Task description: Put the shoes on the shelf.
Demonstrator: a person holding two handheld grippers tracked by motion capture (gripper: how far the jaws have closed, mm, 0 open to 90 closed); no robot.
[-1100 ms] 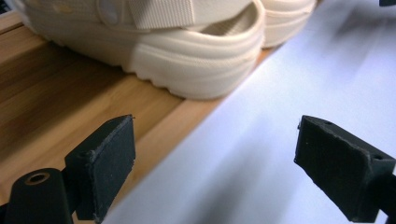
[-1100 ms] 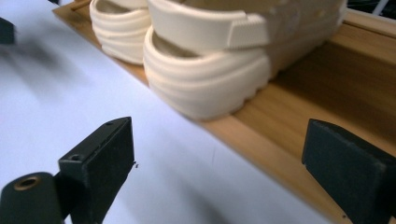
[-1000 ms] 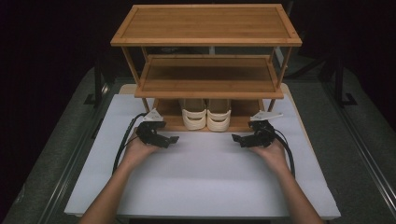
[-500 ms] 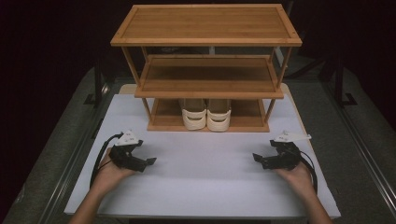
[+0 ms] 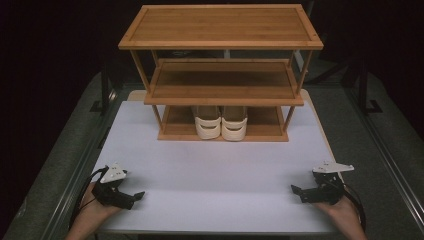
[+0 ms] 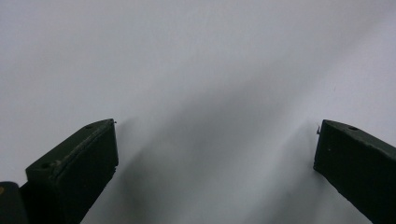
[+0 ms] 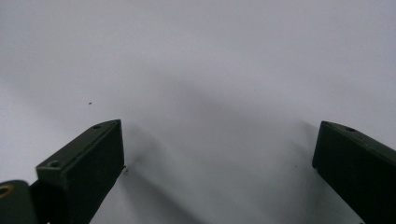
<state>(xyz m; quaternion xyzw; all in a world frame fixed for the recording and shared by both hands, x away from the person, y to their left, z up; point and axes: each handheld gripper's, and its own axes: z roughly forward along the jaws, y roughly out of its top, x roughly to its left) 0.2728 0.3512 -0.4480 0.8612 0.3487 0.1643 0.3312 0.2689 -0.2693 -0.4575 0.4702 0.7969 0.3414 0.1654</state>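
Observation:
A three-tier wooden shoe rack (image 5: 220, 42) stands at the back of the white table (image 5: 215, 170). A pair of cream shoes (image 5: 221, 122) sits side by side on its bottom shelf, heels toward me. My left gripper (image 5: 134, 196) rests near the table's front left corner, open and holding nothing. My right gripper (image 5: 299, 192) lies near the front right corner, open and holding nothing too. In the left gripper view the gripper (image 6: 215, 144) has its jaws wide apart over bare white tabletop, and in the right gripper view the gripper (image 7: 217, 149) shows the same.
The rack's top and middle shelves (image 5: 222, 82) are bare. Dark floor and metal rails (image 5: 385, 145) flank the table on both sides. A wide stretch of white tabletop lies between the grippers and the rack.
Both hands have drawn back from the rack's bottom shelf toward the table's front corners, moving apart. The shoes stay on the shelf. Both grippers are open throughout.

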